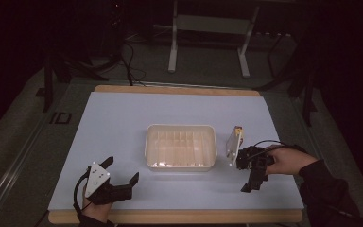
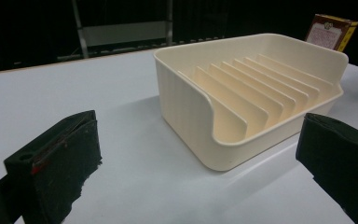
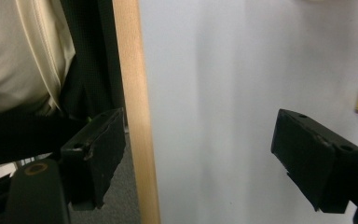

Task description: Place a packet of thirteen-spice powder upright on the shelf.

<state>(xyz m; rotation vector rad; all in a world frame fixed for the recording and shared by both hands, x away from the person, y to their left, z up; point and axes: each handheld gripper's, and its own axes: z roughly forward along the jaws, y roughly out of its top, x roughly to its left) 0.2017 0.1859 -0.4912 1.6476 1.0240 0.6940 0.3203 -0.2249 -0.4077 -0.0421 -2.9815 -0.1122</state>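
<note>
Left gripper (image 1: 121, 176) low at near bench edge, jaws wide apart, nothing between. Right gripper (image 1: 251, 174) tilted downward beside small box (image 1: 235, 144), jaws apart, seemingly empty. Box upright just right of cream rack (image 1: 181, 147) on white bench (image 1: 123, 118); room dark.

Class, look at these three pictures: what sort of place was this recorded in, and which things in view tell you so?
Probably a lab or test room set up for recording handling trials. A white-topped table edged in wood holds just a cream slotted rack and a small box, with cables and a metal stand on the dark floor behind.
</note>
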